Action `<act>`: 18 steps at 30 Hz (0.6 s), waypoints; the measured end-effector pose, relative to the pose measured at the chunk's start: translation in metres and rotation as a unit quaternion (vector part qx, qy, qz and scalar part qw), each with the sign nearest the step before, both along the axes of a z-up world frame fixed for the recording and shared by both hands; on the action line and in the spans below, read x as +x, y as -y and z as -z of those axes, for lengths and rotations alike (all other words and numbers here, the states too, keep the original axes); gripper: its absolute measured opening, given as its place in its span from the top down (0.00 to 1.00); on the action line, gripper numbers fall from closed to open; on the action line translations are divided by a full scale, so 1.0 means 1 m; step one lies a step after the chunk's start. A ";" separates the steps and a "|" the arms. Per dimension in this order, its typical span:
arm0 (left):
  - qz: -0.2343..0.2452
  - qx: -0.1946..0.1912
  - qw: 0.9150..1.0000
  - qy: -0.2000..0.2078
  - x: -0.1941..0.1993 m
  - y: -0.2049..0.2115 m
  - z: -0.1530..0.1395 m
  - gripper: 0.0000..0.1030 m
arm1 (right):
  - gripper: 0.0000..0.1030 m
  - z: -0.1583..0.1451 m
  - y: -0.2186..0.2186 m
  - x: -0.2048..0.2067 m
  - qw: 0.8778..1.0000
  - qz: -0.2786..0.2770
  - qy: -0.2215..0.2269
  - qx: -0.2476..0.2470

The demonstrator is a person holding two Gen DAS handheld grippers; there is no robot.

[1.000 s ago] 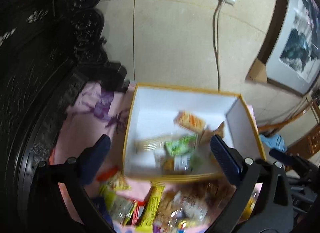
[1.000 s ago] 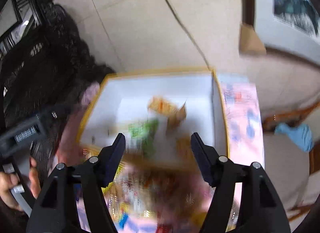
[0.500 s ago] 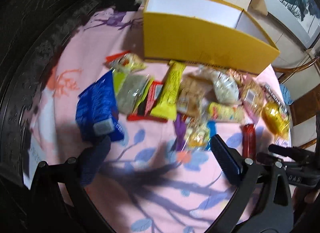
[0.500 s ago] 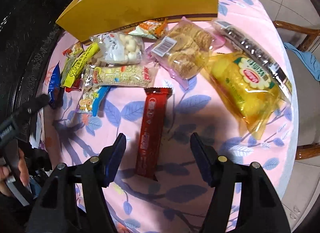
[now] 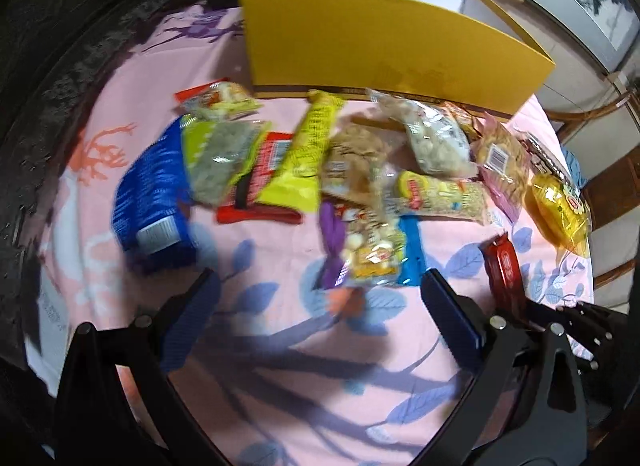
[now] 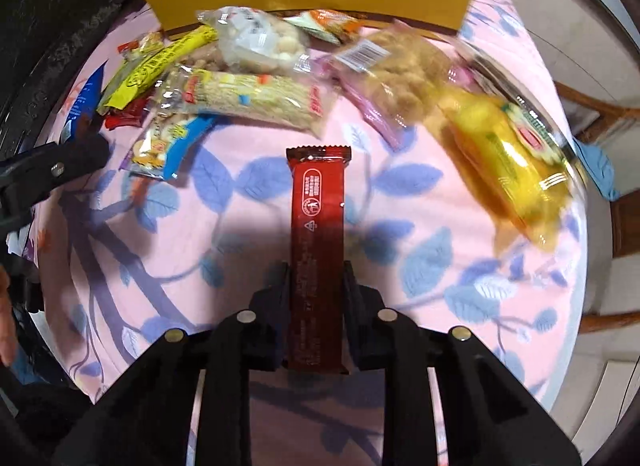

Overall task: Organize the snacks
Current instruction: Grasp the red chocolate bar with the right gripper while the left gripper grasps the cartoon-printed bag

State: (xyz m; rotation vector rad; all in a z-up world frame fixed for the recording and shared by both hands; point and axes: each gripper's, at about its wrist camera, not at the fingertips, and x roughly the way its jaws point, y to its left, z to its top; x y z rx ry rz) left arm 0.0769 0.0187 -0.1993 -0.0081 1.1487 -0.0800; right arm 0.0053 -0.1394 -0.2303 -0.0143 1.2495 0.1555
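The table [image 6: 460, 266], round and covered with a soft pink cloth printed with blue leaves, carries everything, and the yellow box [image 5: 384, 37] of stiff card, white inside, stands at its far edge. The snacks lie in a loose row just in front of the yellow box: a blue packet [image 5: 154, 193] at the left end, a long yellow-green bar [image 5: 310, 153], clear crinkled bags with pale puffed pieces, and a glossy yellow bag [image 6: 508, 161] at the right end. The red bar [image 6: 318, 234], flat, long and in smooth foil, lies apart from this row, on the side away from the yellow box. The right claw [image 6: 316, 282] is closed narrowly around the near half of the red bar, one finger at each long side, touching or almost touching it. To do this step well, the squeeze should probably be firm but light, because foil is slippery and the filling may break; then a straight lift before going toward the yellow box. The left claw [image 5: 320, 298] is wide open and holds nothing, above bare cloth near the small mixed packets.
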 end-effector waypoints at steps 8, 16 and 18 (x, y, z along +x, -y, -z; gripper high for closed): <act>0.033 0.026 0.998 -0.041 0.027 0.035 0.043 0.02 | 0.76 0.011 0.012 -0.009 1.000 0.003 0.004 -0.003; 0.019 0.019 1.000 -0.007 0.032 0.030 0.048 0.24 | 0.76 0.019 0.023 -0.008 1.000 0.006 0.011 -0.012; 0.014 0.014 1.000 -0.003 0.030 0.021 0.045 0.42 | 0.76 0.018 0.019 -0.008 1.000 0.006 0.011 -0.014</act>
